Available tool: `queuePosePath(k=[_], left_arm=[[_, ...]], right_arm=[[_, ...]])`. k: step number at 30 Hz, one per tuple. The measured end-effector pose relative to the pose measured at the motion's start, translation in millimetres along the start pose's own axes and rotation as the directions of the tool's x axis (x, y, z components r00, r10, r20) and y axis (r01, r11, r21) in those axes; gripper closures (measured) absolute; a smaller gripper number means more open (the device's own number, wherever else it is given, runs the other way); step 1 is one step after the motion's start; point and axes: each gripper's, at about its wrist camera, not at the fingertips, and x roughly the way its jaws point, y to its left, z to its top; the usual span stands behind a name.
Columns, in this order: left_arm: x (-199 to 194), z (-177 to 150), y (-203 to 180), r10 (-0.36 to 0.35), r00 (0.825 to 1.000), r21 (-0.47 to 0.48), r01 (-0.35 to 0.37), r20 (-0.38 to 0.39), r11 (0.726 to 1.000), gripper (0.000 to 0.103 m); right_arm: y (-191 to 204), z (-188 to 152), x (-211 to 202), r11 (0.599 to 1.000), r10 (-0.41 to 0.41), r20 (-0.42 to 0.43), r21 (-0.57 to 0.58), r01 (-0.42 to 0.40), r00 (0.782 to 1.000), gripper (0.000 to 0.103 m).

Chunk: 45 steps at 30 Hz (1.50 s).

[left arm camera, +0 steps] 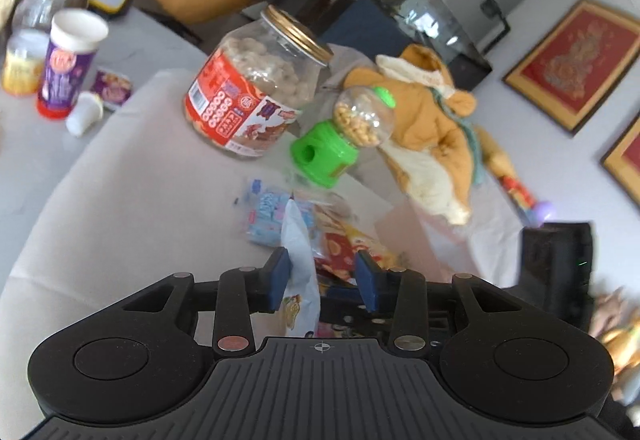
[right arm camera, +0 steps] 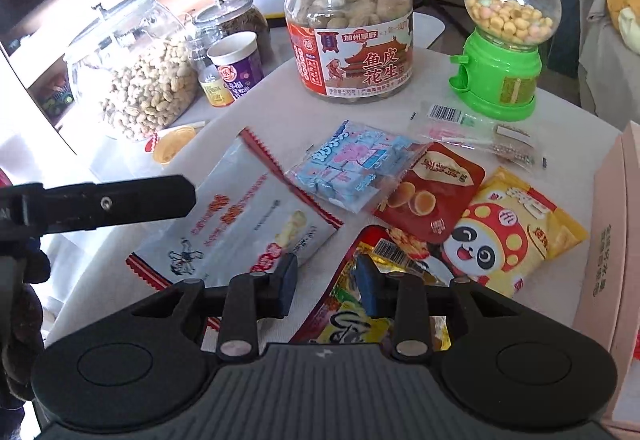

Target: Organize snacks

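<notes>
Two tongs in play, neither with a grip I can see.

Left tongs (left arm camera: 324, 272): jaws roughly half apart. White bag (left arm camera: 300, 252) stands edge-on between them, against the 9 o'clock pad, with a clear gap to the other pad. Not clamped.

Right tongs (right arm camera: 328, 276): narrower opening. Red packet (right arm camera: 348, 320) has its edge at the 3 o'clock pad, while the other pad sits over bare cloth. Nothing pinched.

Key relation: the red packet lies right under the right tongs on the table (right arm camera: 280, 112), long axis about 7 to 1 o'clock in the right view. The jaws span only its 9 o'clock edge. My read is they need a nudge toward 3 o'clock before closing, or they'll catch just a corner.

In that view the white bag is at 10 o'clock from the right tongs, long axis 8 to 2. A left tongs finger is over its far end, so the left hand is nearer.

Pink box (right arm camera: 616, 240) is at 3 o'clock, nearer the right hand. Probably the drop spot, but that's a guess.
</notes>
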Motion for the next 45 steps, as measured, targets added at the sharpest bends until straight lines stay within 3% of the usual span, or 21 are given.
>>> queuePosePath(k=[4,14,18,22,25,29,32,35,39,40,43,45], left_arm=[[17,-5,0,0.094,0.996,0.029,-0.094,-0.009,0.995,0.062],[40,-20,24,0.021,0.998,-0.094,-0.026,-0.062,0.995,0.062],[35,-22,31,0.012,0.998,-0.132,-0.020,-0.062,0.991,0.072],[16,-21,26,0.059,0.998,-0.064,-0.060,-0.011,0.996,0.077],[8,-21,24,-0.005,1.000,-0.085,0.006,0.005,0.996,0.083],[12,-23,14,-0.061,0.998,-0.085,0.063,0.018,0.994,0.080],[29,-27,5,-0.016,1.000,-0.034,0.015,-0.020,0.999,0.078],[43,-32,6,-0.009,0.999,-0.040,0.007,-0.039,0.999,0.078],[39,-33,8,0.036,0.999,-0.023,-0.036,-0.010,0.999,0.078],[32,-33,9,0.060,0.998,-0.024,-0.060,0.009,0.998,0.079],[4,-38,16,0.112,0.990,-0.046,-0.109,0.086,0.993,0.082],[-19,-44,24,0.176,0.973,-0.048,-0.171,0.150,0.984,0.082]], right_arm=[[-1,-4,-4,1.000,0.012,0.013,0.001,-0.012,1.000,0.069],[-5,-15,-15,1.000,0.024,0.034,-0.010,-0.024,0.999,0.069],[-2,-13,-14,1.000,0.017,0.031,-0.016,-0.016,0.999,0.069],[-2,-13,-25,0.999,-0.051,0.071,-0.014,0.052,0.996,0.069],[0,-12,-26,0.984,-0.168,0.092,-0.044,0.172,0.982,0.065],[-1,-14,-13,0.992,-0.119,0.033,-0.025,0.120,0.992,0.064],[2,-20,-14,0.991,-0.121,0.054,-0.046,0.124,0.991,0.064],[2,-24,-16,0.993,-0.106,0.064,-0.052,0.110,0.992,0.064],[2,-31,-23,0.990,-0.113,0.078,-0.074,0.119,0.990,0.063],[1,-31,-25,0.990,-0.110,0.076,-0.075,0.116,0.991,0.061],[-2,-24,-33,0.991,-0.109,0.096,-0.062,0.115,0.989,0.041],[-1,-14,-40,0.987,-0.138,0.140,-0.057,0.147,0.980,0.028]])
